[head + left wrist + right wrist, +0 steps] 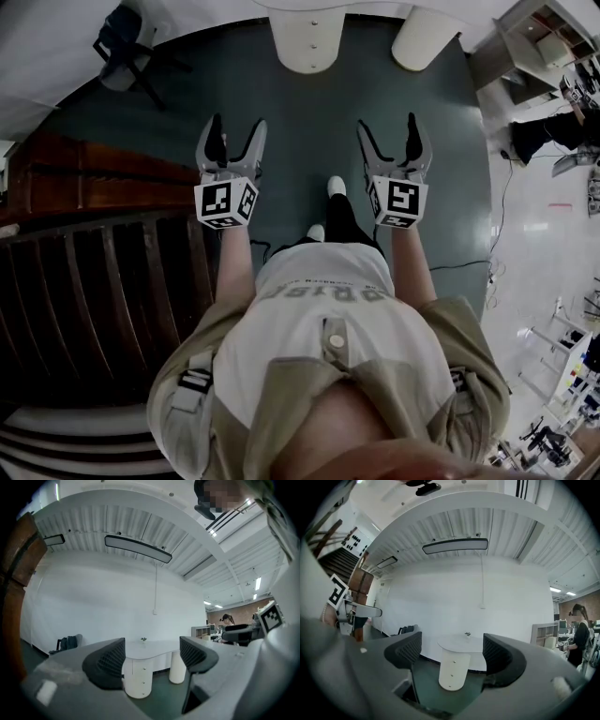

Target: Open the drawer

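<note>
A white rounded drawer pedestal (307, 42) with small knobs stands under a white desk at the far end of the teal floor. It shows between the jaws in the left gripper view (137, 679) and in the right gripper view (452, 672), still well away. My left gripper (237, 131) and right gripper (389, 131) are held side by side in front of the person, level and pointing at the desk. Both stand open with nothing between their fingers, in the left gripper view (152, 660) and the right gripper view (452, 656).
A dark wooden stair and railing (94, 234) runs along the left. An office chair (127, 47) stands at the far left. A second white desk leg (422, 37) is right of the pedestal. A black cable (469, 264) crosses the floor at right, near shelving (539, 37).
</note>
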{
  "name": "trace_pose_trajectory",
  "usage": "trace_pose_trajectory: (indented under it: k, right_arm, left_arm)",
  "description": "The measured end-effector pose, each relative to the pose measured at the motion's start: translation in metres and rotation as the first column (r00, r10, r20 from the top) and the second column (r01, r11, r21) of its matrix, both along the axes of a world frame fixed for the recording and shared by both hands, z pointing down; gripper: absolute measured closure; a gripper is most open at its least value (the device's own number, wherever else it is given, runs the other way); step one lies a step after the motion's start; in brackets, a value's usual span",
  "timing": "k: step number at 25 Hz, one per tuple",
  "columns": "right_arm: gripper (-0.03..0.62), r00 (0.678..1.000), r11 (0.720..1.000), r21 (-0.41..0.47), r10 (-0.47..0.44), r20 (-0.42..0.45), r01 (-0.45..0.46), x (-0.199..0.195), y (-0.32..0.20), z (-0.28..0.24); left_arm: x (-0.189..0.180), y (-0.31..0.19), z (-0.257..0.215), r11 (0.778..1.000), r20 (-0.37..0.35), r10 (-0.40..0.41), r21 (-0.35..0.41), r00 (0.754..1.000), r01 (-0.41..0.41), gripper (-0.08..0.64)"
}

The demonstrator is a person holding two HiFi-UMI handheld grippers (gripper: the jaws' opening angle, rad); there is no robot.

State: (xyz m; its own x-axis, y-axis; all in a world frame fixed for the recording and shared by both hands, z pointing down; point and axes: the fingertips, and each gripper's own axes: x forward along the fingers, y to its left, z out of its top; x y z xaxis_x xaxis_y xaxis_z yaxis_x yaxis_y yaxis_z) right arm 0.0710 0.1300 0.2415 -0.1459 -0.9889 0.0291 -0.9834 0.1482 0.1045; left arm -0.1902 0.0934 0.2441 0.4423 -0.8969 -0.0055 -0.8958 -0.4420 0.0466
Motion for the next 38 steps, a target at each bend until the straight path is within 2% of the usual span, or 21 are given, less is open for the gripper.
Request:
trace_pose_trajectory:
  k: [8, 19, 25, 38]
  right_arm:
    - [0.193, 1.000, 0.999, 0.006, -0.031, 0.001, 0.031, 0.010, -0.062, 0.003]
    - [0.193, 0.998, 0.998, 0.014, -0.063, 0.014, 0.063, 0.068, -0.156, -0.003]
    - [0.193, 0.996, 0.997, 0.011, -0.083, 0.031, 0.082, 0.091, -0.198, 0.000]
    - [0.193, 0.989, 0.987, -0.066, -0.141, 0.048, 0.144, 0.071, -0.249, 0.036]
  left_arm:
    - [0.010, -0.058, -0.001, 0.999, -0.003, -0.029, 0.018, 1.000, 0.029, 0.193]
    - [0.078, -0.152, -0.012, 0.999, -0.004, -0.039, 0.028, 0.999, 0.039, 0.193]
    - [0.102, -0.186, -0.013, 0.998, 0.007, -0.060, 0.025, 0.998, 0.060, 0.193]
    - [0.081, -0.214, 0.020, 0.990, 0.025, -0.132, -0.050, 0.991, 0.133, 0.193]
